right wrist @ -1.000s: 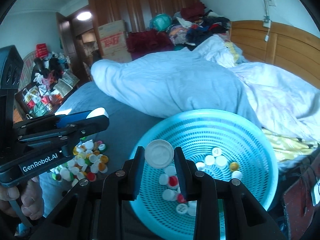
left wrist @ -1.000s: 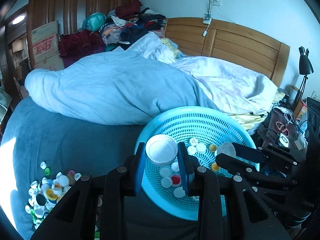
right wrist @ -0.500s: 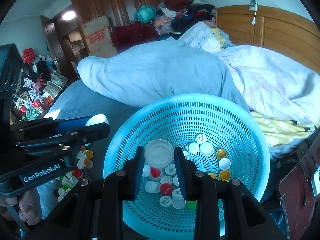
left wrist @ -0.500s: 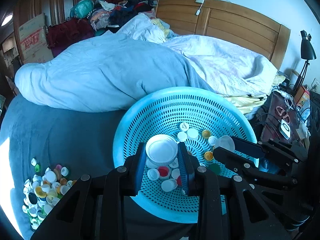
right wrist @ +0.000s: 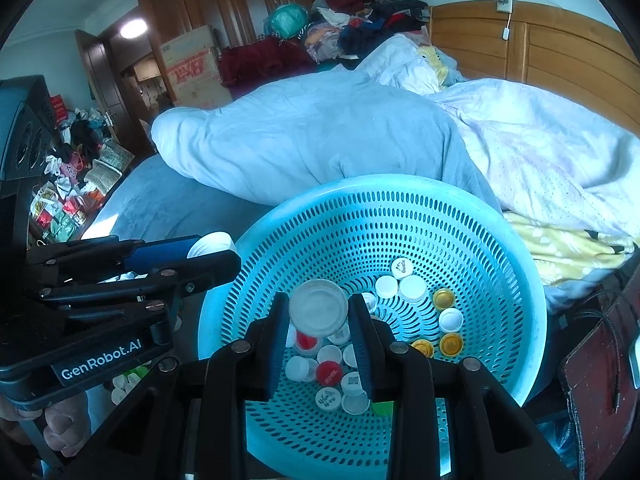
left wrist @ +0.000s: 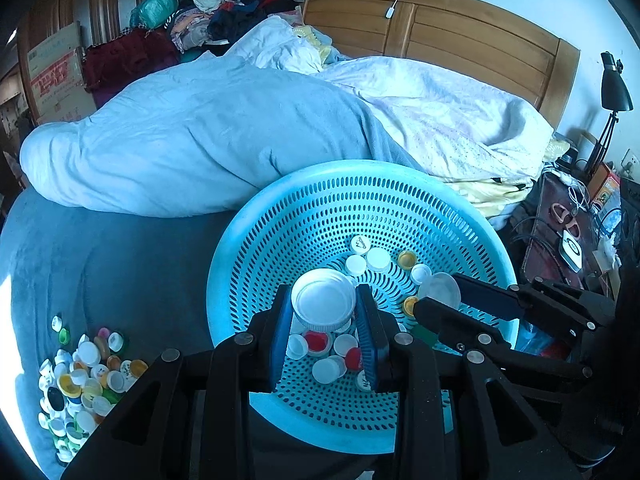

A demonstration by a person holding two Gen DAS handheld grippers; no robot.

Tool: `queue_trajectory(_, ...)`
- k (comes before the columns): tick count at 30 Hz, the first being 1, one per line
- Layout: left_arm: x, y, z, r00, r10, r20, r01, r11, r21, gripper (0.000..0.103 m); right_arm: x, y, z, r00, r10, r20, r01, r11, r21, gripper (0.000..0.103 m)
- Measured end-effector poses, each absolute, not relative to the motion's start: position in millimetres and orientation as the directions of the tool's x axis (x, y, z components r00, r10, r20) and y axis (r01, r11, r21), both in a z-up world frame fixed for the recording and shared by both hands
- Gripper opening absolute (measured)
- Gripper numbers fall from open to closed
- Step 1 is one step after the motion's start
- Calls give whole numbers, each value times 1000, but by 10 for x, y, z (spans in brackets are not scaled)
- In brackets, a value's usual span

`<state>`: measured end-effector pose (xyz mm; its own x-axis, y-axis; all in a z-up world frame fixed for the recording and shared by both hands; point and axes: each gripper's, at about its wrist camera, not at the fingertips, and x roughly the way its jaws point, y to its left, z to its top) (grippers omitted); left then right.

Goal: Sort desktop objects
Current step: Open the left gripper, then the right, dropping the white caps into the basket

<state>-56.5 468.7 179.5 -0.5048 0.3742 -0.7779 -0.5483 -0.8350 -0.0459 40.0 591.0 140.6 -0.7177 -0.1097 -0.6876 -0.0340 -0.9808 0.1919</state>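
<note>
Bottle caps (left wrist: pixel 84 376) are heaped loose on the blue bed cover (left wrist: pixel 120 264), and more caps (right wrist: pixel 332 372) lie in the bottom of a turquoise perforated basket (left wrist: pixel 248 248) set on the bed beside them. A large white lid (left wrist: pixel 324 300) is pinched between the fingers of the left gripper (left wrist: pixel 323 322) above the basket's floor. A second, greyish lid (right wrist: pixel 318 307) is clamped in the same way by the right gripper (right wrist: pixel 318 328), just over the caps already in the basket.
</note>
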Motion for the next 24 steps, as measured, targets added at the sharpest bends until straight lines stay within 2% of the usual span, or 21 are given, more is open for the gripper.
queue_trajectory(19,-685,4682,1598,-484,379,-788,-537,-840,-74,27,312,5890,1255,-694,-101,-712,-47,-982,185,34)
queue_trajectory(20,-691,4678,1590,-487,375,-789,-533,-843,-72,29,311,5894,1254,-696,-98,-711,-50,-982,184,34)
queue_trajectory(22,-692,4667,1595,-500,372,-782,-526,-848,-68,41,301,5906,1254,-698,-94,-710,-58,-981,186,34)
queue_trajectory(24,-687,4641,1609,-517,367,-773,-519,-853,-58,44,298,5921,1258,-700,-86,-709,-66,-980,185,39)
